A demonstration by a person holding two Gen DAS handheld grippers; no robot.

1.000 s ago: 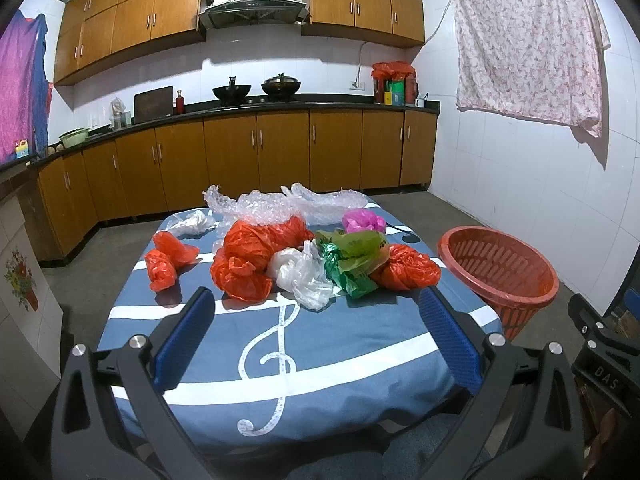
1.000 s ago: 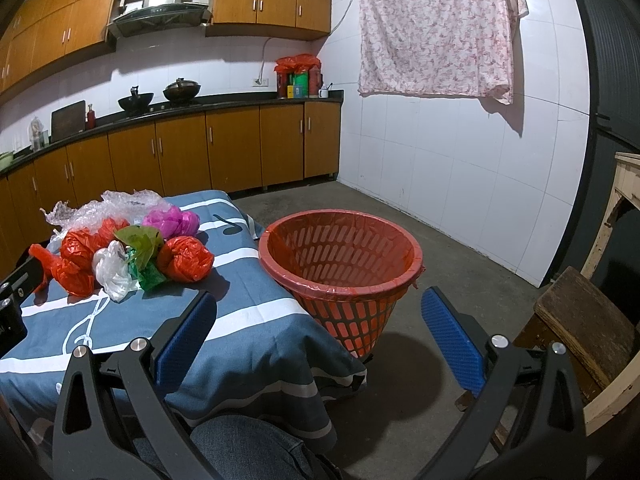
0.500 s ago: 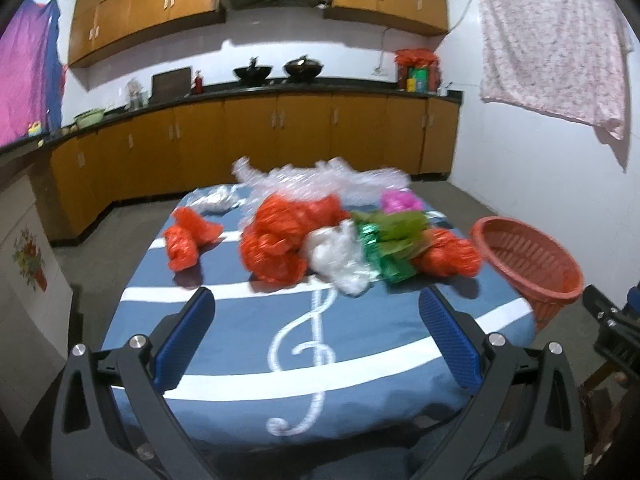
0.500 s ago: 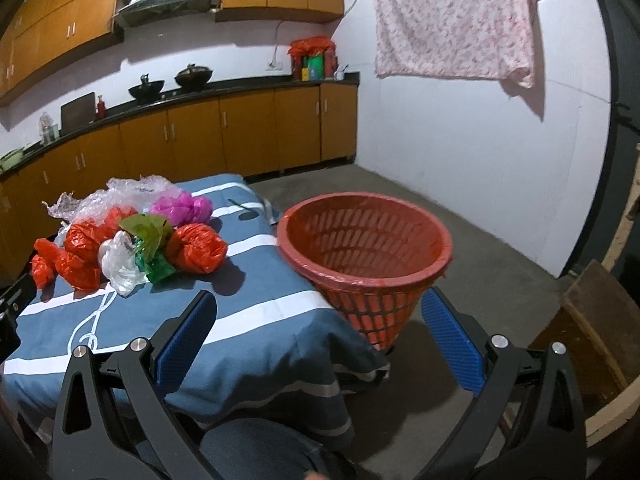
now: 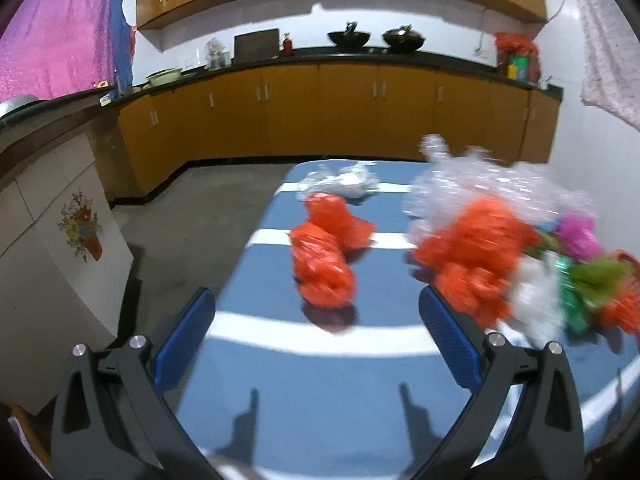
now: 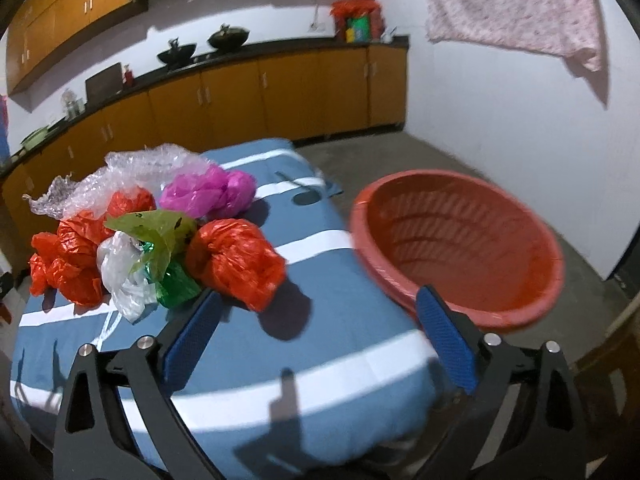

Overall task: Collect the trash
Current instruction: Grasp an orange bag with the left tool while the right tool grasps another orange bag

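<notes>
Crumpled plastic bags lie on a blue striped tablecloth point(image 5: 320, 384). In the left wrist view my left gripper point(image 5: 315, 291) hangs open just short of a lone red bag point(image 5: 324, 276), whose near end shows in the gap with neither pad touching. To its right sits a pile of red bags point(image 5: 472, 256), clear wrap point(image 5: 492, 184), and white, green and pink bags. In the right wrist view my right gripper point(image 6: 319, 292) is open and its jaws are closing with nothing between them. Another red bag point(image 6: 236, 264) lies just beyond its left finger. The red basket point(image 6: 460, 248) stands off the table's right edge.
A crumpled clear bag point(image 5: 340, 180) lies at the table's far end. Brown cabinets point(image 5: 340, 112) with pots on the counter line the back wall. A floral tiled panel point(image 5: 60, 248) stands left of the table. A patterned cloth point(image 6: 516, 4) hangs on the right wall.
Both grippers have dropped and come closer over the table. The left view swung left, bringing the lone red bag to the centre. The right view now has the red bag near its left finger.
</notes>
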